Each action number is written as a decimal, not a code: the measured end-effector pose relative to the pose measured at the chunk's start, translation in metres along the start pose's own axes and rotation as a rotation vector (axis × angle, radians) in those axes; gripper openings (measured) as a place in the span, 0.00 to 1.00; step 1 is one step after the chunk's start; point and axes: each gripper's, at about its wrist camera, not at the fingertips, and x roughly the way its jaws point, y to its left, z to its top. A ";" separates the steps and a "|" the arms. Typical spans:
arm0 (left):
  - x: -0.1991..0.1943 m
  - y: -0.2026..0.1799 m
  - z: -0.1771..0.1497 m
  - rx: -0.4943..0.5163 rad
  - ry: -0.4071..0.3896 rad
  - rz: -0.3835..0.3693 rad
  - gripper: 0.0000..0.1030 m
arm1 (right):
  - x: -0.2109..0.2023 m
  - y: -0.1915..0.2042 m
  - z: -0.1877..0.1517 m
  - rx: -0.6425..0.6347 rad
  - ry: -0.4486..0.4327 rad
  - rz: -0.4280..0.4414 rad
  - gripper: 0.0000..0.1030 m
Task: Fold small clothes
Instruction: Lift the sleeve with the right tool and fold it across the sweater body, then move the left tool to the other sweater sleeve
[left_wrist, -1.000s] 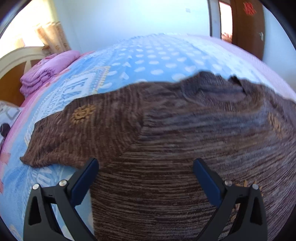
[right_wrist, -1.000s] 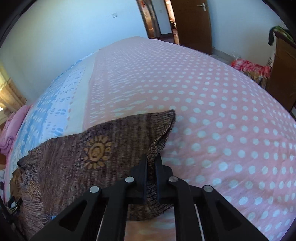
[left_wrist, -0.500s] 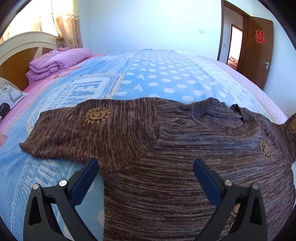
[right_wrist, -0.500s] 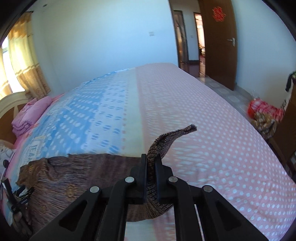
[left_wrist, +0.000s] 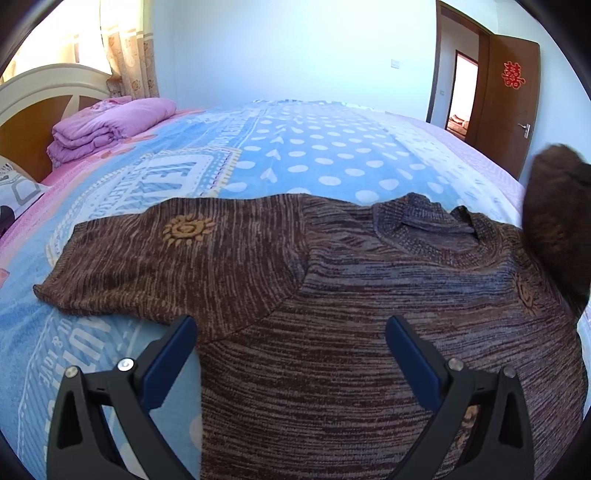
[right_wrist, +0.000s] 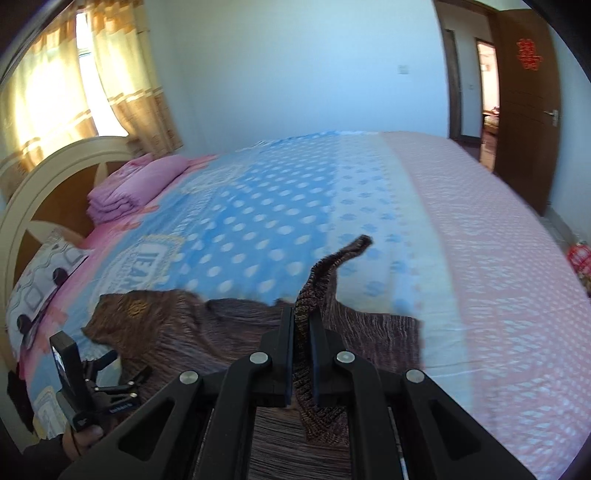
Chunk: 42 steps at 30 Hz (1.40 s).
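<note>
Bedroom with pale blue walls (left_wrist: 295, 44); sunlit patterned curtains (right_wrist: 55, 85) behind a cream headboard (left_wrist: 40, 79); brown door (left_wrist: 506, 99) ajar; dotted blue-and-pink bedspread (left_wrist: 314, 147), folded purple quilt (left_wrist: 107, 125).

I lose the brown knitted sweater's (left_wrist: 369, 332) hem below the frame. Its lifted sleeve (left_wrist: 557, 221) blurs at the right edge.

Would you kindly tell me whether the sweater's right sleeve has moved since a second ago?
Yes. The right tongs have lifted the sleeve off the pink part of the bedspread, swinging it toward the headboard.
</note>
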 end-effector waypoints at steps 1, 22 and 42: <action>0.000 -0.001 0.000 0.004 0.000 0.002 1.00 | 0.016 0.013 -0.003 -0.004 0.013 0.019 0.06; -0.021 -0.111 0.028 0.257 0.107 -0.285 0.80 | -0.004 -0.065 -0.130 0.032 0.075 0.000 0.64; 0.008 -0.108 0.009 0.203 0.193 -0.298 0.14 | -0.016 -0.089 -0.156 0.030 0.020 -0.030 0.64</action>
